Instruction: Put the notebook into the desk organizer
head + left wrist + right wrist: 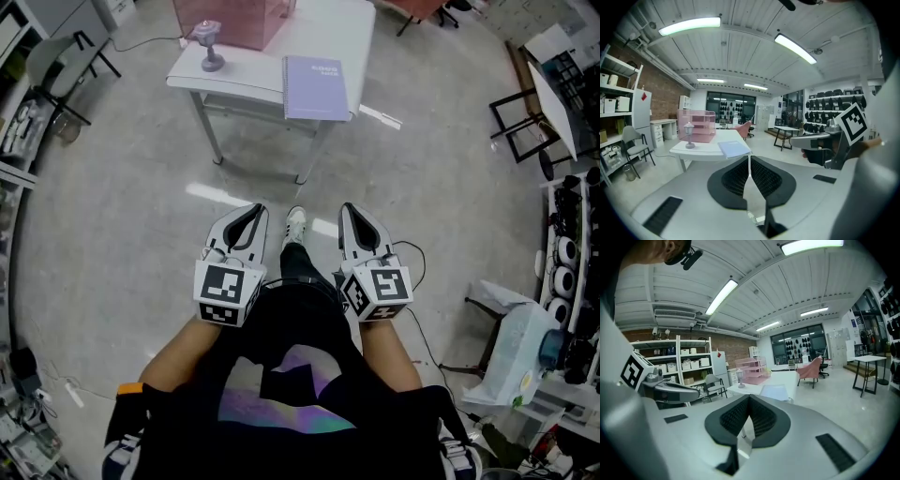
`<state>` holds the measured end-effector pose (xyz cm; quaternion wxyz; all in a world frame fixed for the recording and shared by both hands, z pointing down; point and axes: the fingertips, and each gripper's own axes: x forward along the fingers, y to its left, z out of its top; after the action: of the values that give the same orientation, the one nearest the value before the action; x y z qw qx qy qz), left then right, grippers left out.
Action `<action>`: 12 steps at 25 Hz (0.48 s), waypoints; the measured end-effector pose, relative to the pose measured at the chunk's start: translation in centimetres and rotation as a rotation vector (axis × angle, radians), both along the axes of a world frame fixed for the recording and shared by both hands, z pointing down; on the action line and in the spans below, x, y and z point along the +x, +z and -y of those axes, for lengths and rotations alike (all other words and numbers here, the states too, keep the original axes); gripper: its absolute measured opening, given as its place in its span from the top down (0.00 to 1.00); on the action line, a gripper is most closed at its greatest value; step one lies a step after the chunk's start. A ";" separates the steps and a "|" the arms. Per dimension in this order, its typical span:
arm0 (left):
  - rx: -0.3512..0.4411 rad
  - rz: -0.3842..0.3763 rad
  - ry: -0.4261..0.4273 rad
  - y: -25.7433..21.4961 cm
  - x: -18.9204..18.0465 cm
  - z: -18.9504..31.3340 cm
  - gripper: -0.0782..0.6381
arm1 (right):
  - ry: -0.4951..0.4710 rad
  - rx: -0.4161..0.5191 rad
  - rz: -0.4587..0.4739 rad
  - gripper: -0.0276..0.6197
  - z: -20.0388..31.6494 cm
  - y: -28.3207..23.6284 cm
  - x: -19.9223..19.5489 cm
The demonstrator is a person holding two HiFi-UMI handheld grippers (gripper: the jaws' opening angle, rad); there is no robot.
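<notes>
A pale purple notebook (pixel 316 87) lies flat at the near right edge of a white table (pixel 349 37), far ahead of me. Behind it on the table stands a pink see-through desk organizer (pixel 234 19). Both grippers are held close to my body, well short of the table. My left gripper (pixel 254 208) is shut with nothing in it, and my right gripper (pixel 347 207) is shut and empty too. The notebook (pixel 734 148) and the organizer (pixel 697 125) appear ahead in the left gripper view. The right gripper view shows the notebook (pixel 776 392) and the organizer (pixel 752 370) as well.
A small grey lamp-like ornament (pixel 209 45) stands on the table's left part. Grey floor (pixel 141 206) lies between me and the table. A chair (pixel 58 66) is at the left, shelves with goods (pixel 569 244) at the right, and a black frame (pixel 525 117) at the right rear.
</notes>
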<state>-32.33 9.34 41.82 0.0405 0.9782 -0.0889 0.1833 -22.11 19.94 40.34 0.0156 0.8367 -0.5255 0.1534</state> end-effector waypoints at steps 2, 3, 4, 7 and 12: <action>-0.017 -0.003 0.009 0.2 1.5 0.8 0.87 | 0.004 -0.009 0.000 0.93 0.7 0.3 1.2; -0.029 -0.004 0.012 0.3 2.4 1.3 0.87 | 0.005 -0.012 -0.001 0.93 1.1 0.3 1.9; -0.045 -0.004 0.016 0.4 3.3 1.7 0.87 | 0.006 -0.016 -0.003 0.93 1.5 0.4 2.7; -0.096 0.006 0.022 1.2 6.3 3.3 0.77 | 0.008 -0.030 0.003 0.93 2.8 1.1 5.4; -0.171 0.043 0.003 2.8 11.3 7.0 0.71 | 0.021 -0.060 0.028 0.93 5.9 2.7 10.8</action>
<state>-21.02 2.34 44.65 0.1219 0.9671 -0.0723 0.2113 -11.29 14.01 43.07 0.0315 0.8391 -0.5120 0.1811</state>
